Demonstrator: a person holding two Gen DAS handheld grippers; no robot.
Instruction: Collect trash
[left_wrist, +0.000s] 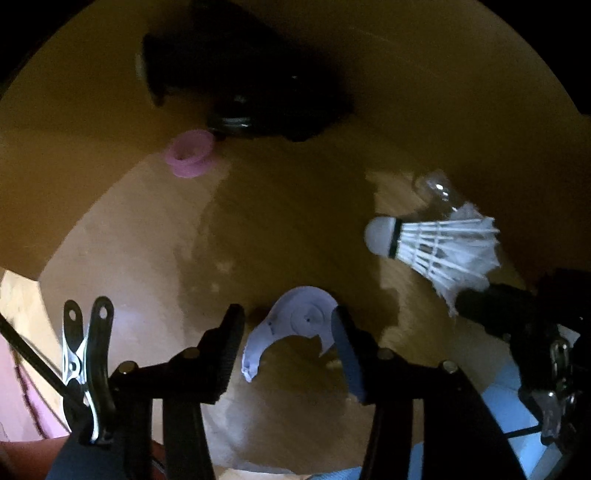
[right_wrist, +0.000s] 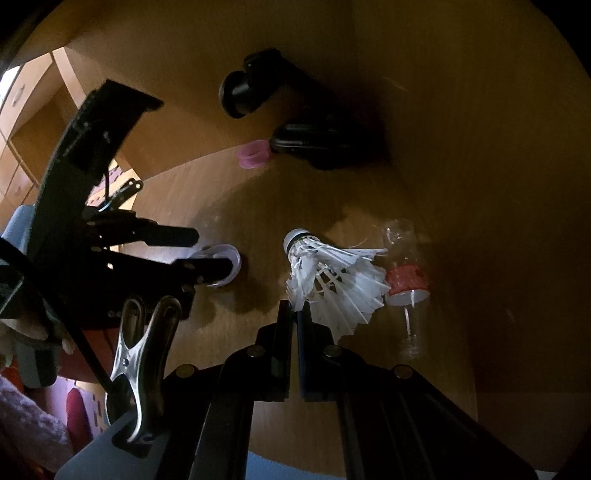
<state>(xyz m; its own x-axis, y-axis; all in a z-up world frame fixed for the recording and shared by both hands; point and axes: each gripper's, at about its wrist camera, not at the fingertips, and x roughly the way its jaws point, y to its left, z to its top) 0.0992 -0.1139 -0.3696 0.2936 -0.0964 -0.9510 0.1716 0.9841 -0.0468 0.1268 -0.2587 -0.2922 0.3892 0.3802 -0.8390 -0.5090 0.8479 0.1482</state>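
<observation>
A torn white plastic disc (left_wrist: 295, 321) lies on the wooden table (left_wrist: 147, 240), between the fingers of my left gripper (left_wrist: 288, 328). The jaws stand apart; the left pad is clear of the disc and the right pad is at its edge. In the right wrist view the same disc (right_wrist: 231, 258) shows just past the left gripper (right_wrist: 207, 251). My right gripper (right_wrist: 293, 306) is shut on the feather edge of a white shuttlecock (right_wrist: 332, 280). The left wrist view shows this shuttlecock (left_wrist: 436, 247) with the right gripper (left_wrist: 461, 304) at its feathers.
A clear plastic bottle (right_wrist: 406, 280) with a red label lies just behind the shuttlecock. A pink ring (left_wrist: 190, 158) sits farther back beside bulky black objects (left_wrist: 240, 74). A wooden wall (right_wrist: 480, 147) rises to the right. The table's near edge (right_wrist: 295, 456) is close below the grippers.
</observation>
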